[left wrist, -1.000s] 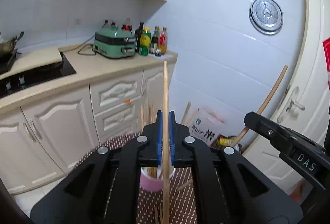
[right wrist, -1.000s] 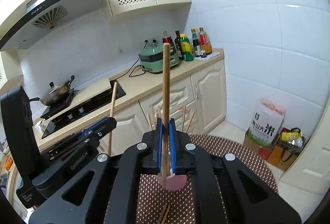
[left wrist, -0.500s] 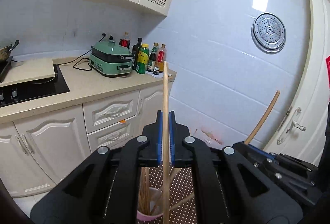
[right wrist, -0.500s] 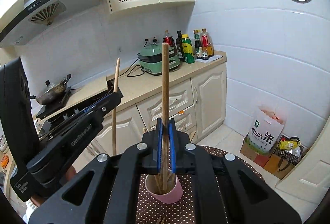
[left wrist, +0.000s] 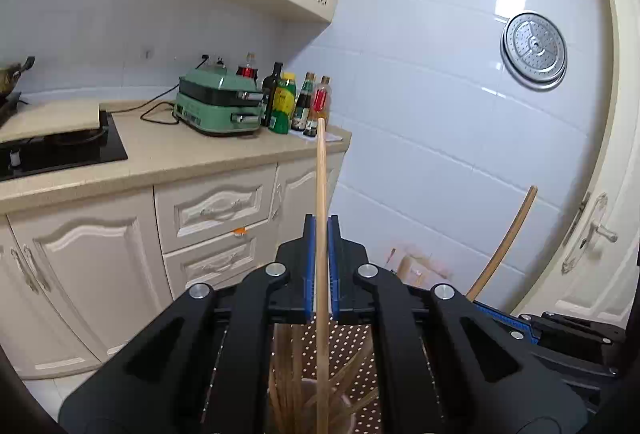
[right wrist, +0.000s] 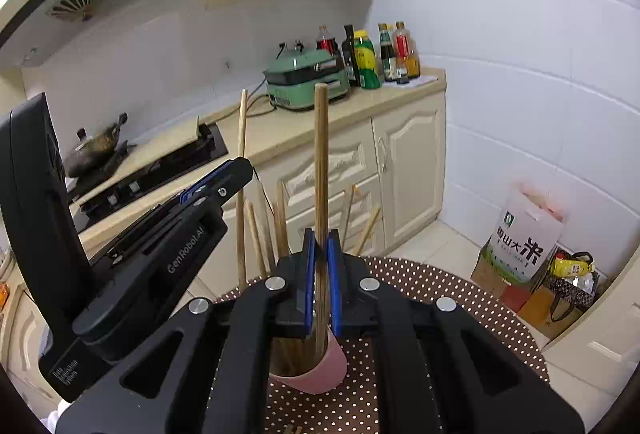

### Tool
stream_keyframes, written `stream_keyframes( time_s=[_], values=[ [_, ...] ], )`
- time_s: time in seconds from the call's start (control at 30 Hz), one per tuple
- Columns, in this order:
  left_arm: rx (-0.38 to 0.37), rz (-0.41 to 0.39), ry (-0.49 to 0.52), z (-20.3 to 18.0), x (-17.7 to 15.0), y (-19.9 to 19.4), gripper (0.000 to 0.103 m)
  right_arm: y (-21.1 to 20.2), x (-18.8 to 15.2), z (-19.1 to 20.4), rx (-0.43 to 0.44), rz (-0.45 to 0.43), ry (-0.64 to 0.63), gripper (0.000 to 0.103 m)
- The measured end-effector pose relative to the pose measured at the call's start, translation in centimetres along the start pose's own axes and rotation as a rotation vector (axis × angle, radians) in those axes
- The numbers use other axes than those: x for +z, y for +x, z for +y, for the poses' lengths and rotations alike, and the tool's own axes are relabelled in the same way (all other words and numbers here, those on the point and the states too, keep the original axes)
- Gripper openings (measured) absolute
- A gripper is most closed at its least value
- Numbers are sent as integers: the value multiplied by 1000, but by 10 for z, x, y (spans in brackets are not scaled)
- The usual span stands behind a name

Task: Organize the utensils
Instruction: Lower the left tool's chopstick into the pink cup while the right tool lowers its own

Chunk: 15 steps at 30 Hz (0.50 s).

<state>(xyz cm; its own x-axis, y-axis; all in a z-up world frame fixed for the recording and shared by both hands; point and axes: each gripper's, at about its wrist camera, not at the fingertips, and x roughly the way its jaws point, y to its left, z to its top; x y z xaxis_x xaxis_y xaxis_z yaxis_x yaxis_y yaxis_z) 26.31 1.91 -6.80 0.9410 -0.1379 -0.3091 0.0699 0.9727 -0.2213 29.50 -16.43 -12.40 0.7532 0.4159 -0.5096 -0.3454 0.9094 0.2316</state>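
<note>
Chopsticks stand upright in both my grippers: my left gripper (left wrist: 321,230) pinches a pale chopstick (left wrist: 321,194) between its blue fingers (left wrist: 308,266), and my right gripper (right wrist: 321,242) clamps a darker chopstick (right wrist: 321,162) whose lower end sits inside the pink cup (right wrist: 324,370). That cup, holding more chopsticks, stands on the dotted table (right wrist: 460,298).

Even, bright light is filling both views; glare is glinting off the wall tiles (left wrist: 460,82); fisheye distortion is darkening the corners.
</note>
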Motion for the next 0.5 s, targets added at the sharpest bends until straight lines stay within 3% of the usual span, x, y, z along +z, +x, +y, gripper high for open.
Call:
stream_keyframes(
  time_s=[0.5],
  values=[
    [16, 10, 20, 20, -64, 7, 6, 32, -39, -6, 22, 19, -4, 6]
  ],
)
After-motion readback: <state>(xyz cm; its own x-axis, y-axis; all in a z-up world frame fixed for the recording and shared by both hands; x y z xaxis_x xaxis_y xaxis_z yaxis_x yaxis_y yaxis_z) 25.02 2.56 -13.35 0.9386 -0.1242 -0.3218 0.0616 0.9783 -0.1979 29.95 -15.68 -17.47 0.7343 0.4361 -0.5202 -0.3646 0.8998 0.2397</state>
